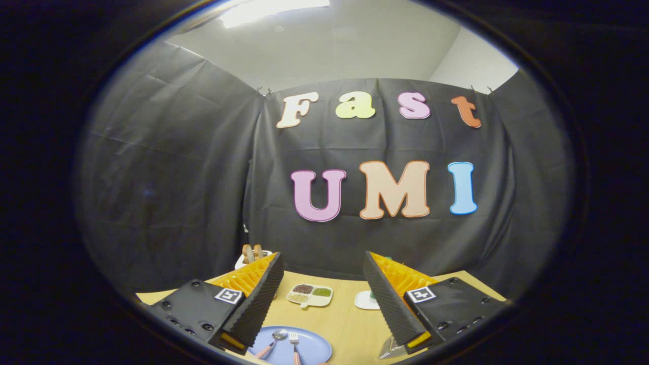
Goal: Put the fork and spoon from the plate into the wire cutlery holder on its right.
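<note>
- Gripper view: the gripper [323,294] is wide open, holding nothing, above a wooden table [345,324].
- Beyond the fingers sit a divided snack tray [310,295] and a white dish [366,300].
- A blue plate [296,350] (just beside the left finger) holds a spoon [273,341] and fork [294,348], handles toward the camera.
- The wire holder [391,349] peeks from under the right finger.

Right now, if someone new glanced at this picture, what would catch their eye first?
Probably the gripper itself: its two black ribbed fingers stand wide open above a wooden table. Between them, close in, a blue plate holds a spoon and a fork side by side. Beyond the plate sits a small white divided dish of dark and green fillings.
</note>
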Motion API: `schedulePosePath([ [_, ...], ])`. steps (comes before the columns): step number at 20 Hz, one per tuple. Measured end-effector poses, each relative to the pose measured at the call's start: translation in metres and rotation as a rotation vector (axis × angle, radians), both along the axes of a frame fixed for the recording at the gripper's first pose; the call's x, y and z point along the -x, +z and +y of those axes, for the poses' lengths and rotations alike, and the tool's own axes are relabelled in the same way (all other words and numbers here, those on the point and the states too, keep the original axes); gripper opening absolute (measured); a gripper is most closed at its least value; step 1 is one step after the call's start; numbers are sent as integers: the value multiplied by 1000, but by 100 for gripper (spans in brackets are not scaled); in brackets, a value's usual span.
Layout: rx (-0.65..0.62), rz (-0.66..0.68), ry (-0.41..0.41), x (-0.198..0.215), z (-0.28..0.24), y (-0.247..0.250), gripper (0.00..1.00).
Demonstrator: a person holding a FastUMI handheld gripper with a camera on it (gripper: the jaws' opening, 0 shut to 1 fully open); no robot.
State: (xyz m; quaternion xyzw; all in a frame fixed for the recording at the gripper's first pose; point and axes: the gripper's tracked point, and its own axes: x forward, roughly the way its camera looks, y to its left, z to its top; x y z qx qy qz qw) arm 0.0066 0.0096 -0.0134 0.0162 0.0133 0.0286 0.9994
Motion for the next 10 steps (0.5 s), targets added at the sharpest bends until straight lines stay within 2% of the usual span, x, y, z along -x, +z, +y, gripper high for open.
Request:
schedulePosePath([
  [10, 59, 211, 128, 0, 40, -66, 100],
])
